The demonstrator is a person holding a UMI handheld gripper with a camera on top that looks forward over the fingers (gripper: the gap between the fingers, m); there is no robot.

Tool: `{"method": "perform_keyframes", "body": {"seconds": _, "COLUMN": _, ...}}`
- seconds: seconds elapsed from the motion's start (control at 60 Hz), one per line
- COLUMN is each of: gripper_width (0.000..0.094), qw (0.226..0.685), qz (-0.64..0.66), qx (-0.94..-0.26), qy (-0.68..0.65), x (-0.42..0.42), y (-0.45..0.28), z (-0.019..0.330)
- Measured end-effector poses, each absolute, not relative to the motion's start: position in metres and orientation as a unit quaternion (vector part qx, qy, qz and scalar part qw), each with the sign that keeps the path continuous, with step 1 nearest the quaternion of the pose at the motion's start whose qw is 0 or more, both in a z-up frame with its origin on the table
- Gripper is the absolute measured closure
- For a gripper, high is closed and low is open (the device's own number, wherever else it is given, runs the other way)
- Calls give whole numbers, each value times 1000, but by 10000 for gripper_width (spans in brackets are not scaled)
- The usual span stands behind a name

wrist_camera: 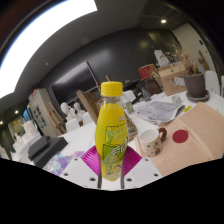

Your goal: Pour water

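A yellow drink bottle (111,133) with a yellow cap and green-white label stands upright between my gripper's fingers (112,168). Both magenta pads (94,160) press against its lower sides, and it looks lifted off the white table (165,160). A white mug with a red pattern (152,141) stands on the table just right of the bottle. A red round lid or coaster (180,136) lies further right.
A dark plant pot (195,84) stands at the far right on a pale round surface (205,125). Papers (160,110) lie behind the mug. Chairs, boxes and office clutter fill the room beyond. A dark object (42,150) sits to the left.
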State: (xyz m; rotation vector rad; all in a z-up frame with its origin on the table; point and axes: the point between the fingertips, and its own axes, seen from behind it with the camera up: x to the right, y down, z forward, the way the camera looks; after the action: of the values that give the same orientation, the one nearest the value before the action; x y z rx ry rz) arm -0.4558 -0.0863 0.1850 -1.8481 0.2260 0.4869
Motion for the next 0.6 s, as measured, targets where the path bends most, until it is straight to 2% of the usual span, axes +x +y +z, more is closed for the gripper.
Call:
{"method": "perform_keyframes", "body": {"seconds": 0.067, "gripper_width": 689, "qw": 555, "qz": 290, "qx": -765, "qy": 149, "x": -478, "y": -62, "z": 202}}
{"method": "perform_keyframes", "body": {"seconds": 0.167, "gripper_width": 690, "qw": 497, "qz": 422, "qx": -718, "qy": 244, "x": -503, "y": -26, "z": 216}}
{"method": "perform_keyframes", "body": {"seconds": 0.3, "gripper_width": 691, "qw": 411, "qz": 540, "qx": -642, "qy": 357, "x": -503, "y": 22, "z": 204}}
{"method": "perform_keyframes", "body": {"seconds": 0.467, "gripper_width": 690, "qw": 296, "qz": 638, "qx": -528, "qy": 476, "x": -498, "y": 49, "z": 186}}
{"method": "perform_keyframes", "body": {"seconds": 0.6, "gripper_width": 689, "qw": 246, "qz": 670, "qx": -470, "qy": 519, "x": -489, "y": 58, "z": 175}}
